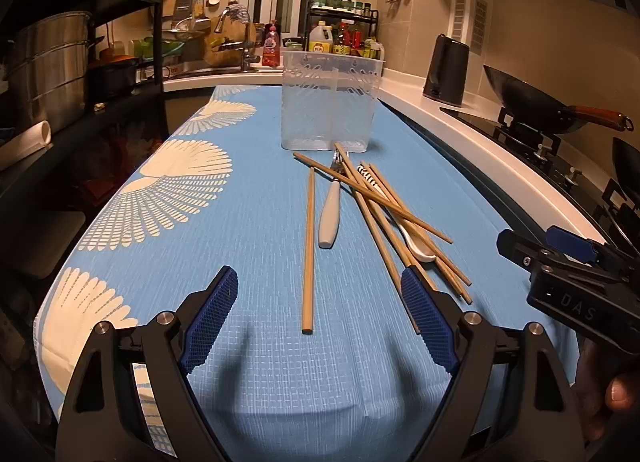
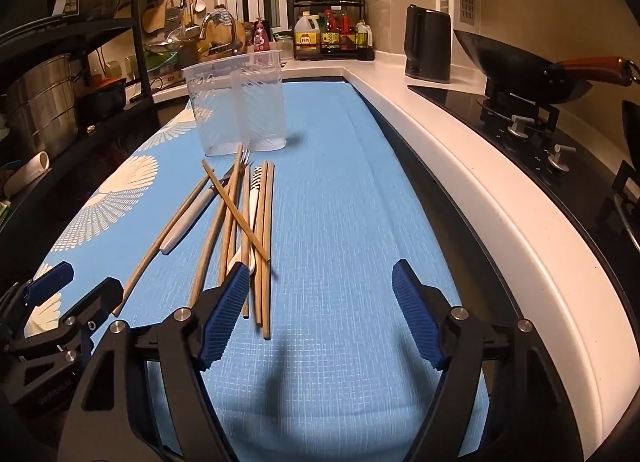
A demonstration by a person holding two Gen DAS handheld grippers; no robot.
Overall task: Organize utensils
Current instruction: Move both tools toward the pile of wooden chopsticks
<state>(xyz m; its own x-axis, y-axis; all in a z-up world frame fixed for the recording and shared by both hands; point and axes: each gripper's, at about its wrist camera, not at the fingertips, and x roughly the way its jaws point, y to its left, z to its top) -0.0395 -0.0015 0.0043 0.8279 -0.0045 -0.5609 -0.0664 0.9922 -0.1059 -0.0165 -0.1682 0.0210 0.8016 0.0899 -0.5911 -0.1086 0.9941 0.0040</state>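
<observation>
Both the left gripper (image 1: 319, 316) and right gripper (image 2: 320, 312) held their jaws wide and empty above the tabletop (image 1: 256, 222); chopsticks (image 1: 384, 206) lay at twelve o'clock, before the clear holder (image 1: 329, 102).

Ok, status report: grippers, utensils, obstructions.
Left gripper and right gripper open, empty. Chopsticks, fork, spoon piled before empty holder. Nothing blocking.
</observation>
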